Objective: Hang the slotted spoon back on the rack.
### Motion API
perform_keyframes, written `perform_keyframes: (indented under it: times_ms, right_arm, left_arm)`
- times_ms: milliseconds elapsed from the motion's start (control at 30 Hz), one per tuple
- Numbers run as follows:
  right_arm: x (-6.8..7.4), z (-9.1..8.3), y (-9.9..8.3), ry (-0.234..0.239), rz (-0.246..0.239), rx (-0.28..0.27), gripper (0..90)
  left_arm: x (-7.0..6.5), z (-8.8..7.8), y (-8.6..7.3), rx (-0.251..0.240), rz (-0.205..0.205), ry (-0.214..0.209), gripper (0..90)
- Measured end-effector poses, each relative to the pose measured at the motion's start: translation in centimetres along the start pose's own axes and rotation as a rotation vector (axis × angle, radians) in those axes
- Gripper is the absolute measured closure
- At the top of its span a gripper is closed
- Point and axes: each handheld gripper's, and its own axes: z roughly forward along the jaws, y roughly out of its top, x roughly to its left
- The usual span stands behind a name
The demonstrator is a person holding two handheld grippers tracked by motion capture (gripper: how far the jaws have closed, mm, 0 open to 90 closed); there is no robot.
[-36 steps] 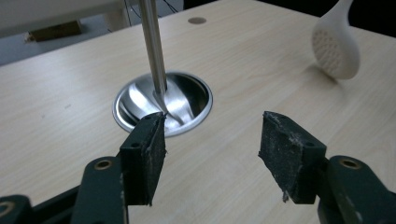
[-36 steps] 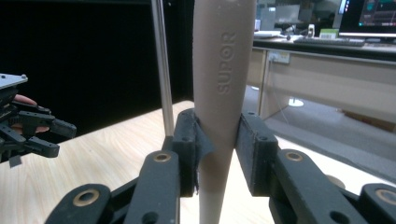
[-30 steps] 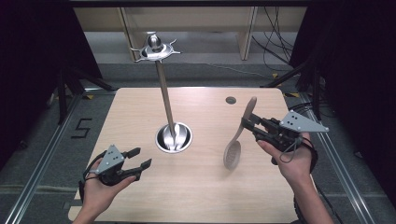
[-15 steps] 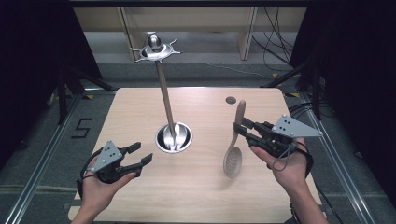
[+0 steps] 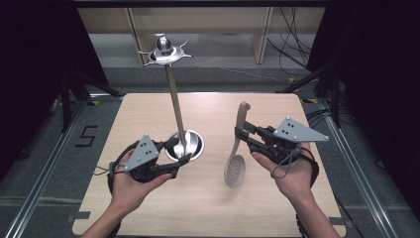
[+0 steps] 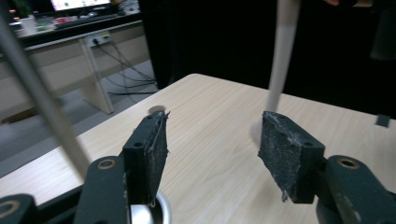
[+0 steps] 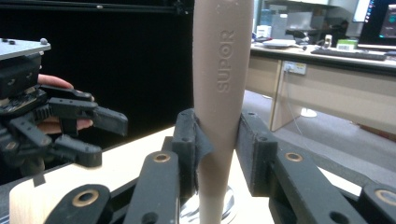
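On the pale wooden desk [image 5: 148, 208] stands a tall steel utensil stand [image 5: 174, 99] with a round shiny base [image 5: 190, 145] and a spiked, star-shaped top with a knob [image 5: 164, 49]; its thin pole leans slightly in the high view. A small dark round hole [image 5: 244, 105] sits near the desk's far edge.

The right gripper [image 5: 242, 135], held in the person's right hand [image 5: 289, 173], has its jaws closed on the handle of a beige plastic slotted spoon [image 5: 236, 148]. The spoon hangs nearly upright, handle end up and perforated bowl down, to the right of the stand's base and apart from it. In the right gripper view the handle [image 7: 219, 93] is pinched between the two black pads and bears the raised word SUPOR.

The left gripper [image 5: 182, 159], held in the left hand [image 5: 133, 186], hovers just beside the near-left side of the stand's base. Its jaws are open with nothing between them; the left gripper view shows a wide gap between the two worn black pads [image 6: 289, 154], the blurred steel pole [image 6: 42, 98] at the left and the pale spoon [image 6: 282, 51] beyond.
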Motion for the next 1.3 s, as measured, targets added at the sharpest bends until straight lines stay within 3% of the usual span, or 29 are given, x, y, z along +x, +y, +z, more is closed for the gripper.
perform_keyframes:
  times_ms: [100, 167, 233, 267, 300, 467, 500, 567, 700, 967, 1000, 1167, 1267, 1300]
  right_arm:
    - [0.6, 0.4, -0.1, -0.013, 0.032, 0.016, 71.0]
    - [0.6, 0.8, -0.2, -0.023, 0.014, 0.011, 71.0]
    - [0.8, 0.9, -0.2, -0.017, 0.032, 0.030, 71.0]
    - [1.0, 1.1, -0.2, -0.012, 0.055, 0.039, 71.0]
    - [0.9, 1.2, -0.2, -0.015, 0.033, 0.035, 71.0]
    - [1.1, 1.8, -0.1, -0.019, 0.039, 0.033, 70.9]
    - [1.3, 1.9, -0.1, -0.007, 0.069, 0.042, 70.9]
    - [1.3, 2.1, -0.1, -0.020, 0.047, 0.028, 70.9]
    - [1.7, 2.2, -0.2, -0.008, 0.078, 0.044, 70.9]
    - [1.8, 2.4, -0.3, -0.018, 0.051, 0.036, 70.9]
    - [2.0, 2.5, -0.4, -0.006, 0.082, 0.047, 70.9]
    - [2.0, 2.6, -0.5, -0.012, 0.066, 0.040, 70.9]
    - [1.9, 2.6, -0.5, -0.009, 0.064, 0.030, 70.7]
    - [2.0, 2.6, -0.5, 0.005, 0.083, 0.038, 70.6]
  left_arm:
    - [-0.7, 1.3, 0.8, 0.000, 0.011, -0.030, 40.8]
    - [-0.9, 1.7, 1.0, -0.002, 0.015, -0.039, 41.2]
    - [-1.6, 3.0, 1.5, -0.012, 0.024, -0.071, 41.8]
    - [-1.8, 3.3, 1.6, -0.011, 0.020, -0.077, 42.2]
    - [-2.0, 3.7, 1.7, -0.011, 0.021, -0.083, 42.6]
    - [-2.4, 5.0, 2.1, -0.016, 0.015, -0.093, 45.8]
    - [-2.6, 5.6, 2.2, -0.015, 0.022, -0.099, 46.3]
    - [-2.8, 6.0, 2.2, -0.016, 0.019, -0.103, 47.3]
    - [-3.0, 6.5, 2.3, -0.025, 0.020, -0.092, 52.1]
    - [-3.0, 7.7, 2.3, -0.016, 0.010, -0.100, 61.7]
    - [-3.1, 7.8, 2.3, -0.014, 0.010, -0.094, 64.3]
    - [-2.9, 8.0, 2.4, -0.014, 0.023, -0.085, 73.1]
    - [-2.8, 7.9, 2.4, -0.010, -0.002, -0.080, 75.5]
    - [-2.8, 7.8, 2.4, -0.010, -0.005, -0.078, 76.0]
